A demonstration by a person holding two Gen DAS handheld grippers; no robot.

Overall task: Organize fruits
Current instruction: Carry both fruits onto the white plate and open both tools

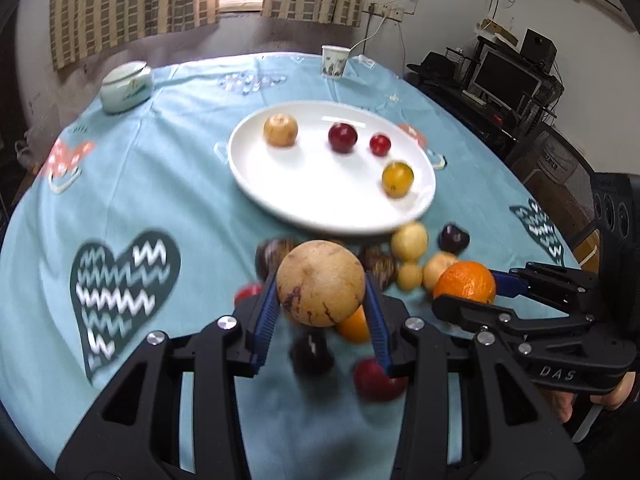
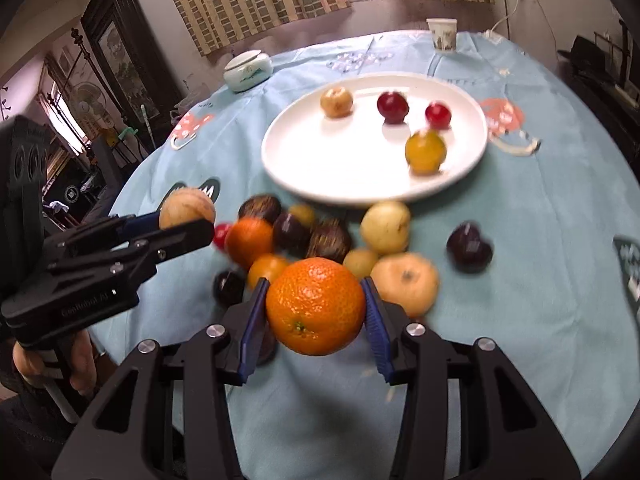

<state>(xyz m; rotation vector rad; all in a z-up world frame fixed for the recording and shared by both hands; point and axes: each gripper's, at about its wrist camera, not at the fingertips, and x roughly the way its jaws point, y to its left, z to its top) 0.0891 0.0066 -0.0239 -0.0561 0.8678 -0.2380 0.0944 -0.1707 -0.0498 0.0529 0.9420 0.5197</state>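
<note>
My left gripper [image 1: 320, 284] is shut on a round tan fruit [image 1: 320, 280] and holds it above a heap of loose fruits [image 1: 408, 244] on the blue tablecloth. My right gripper [image 2: 316, 304] is shut on an orange [image 2: 316, 304], lifted over the same heap [image 2: 320, 236]. Each gripper shows in the other's view: the right one with the orange [image 1: 466, 282], the left one with the tan fruit [image 2: 187, 208]. A white plate [image 1: 320, 196] beyond the heap holds a tan fruit [image 1: 281, 130], two red fruits [image 1: 343, 137] and a yellow one [image 1: 397, 179].
A paper cup [image 1: 334, 61] stands at the table's far edge and a lidded ceramic jar [image 1: 127, 87] at the far left. The round table's edge curves close on the right, with a desk and monitor [image 1: 506, 80] beyond. A dark plum [image 2: 469, 246] lies apart to the right of the heap.
</note>
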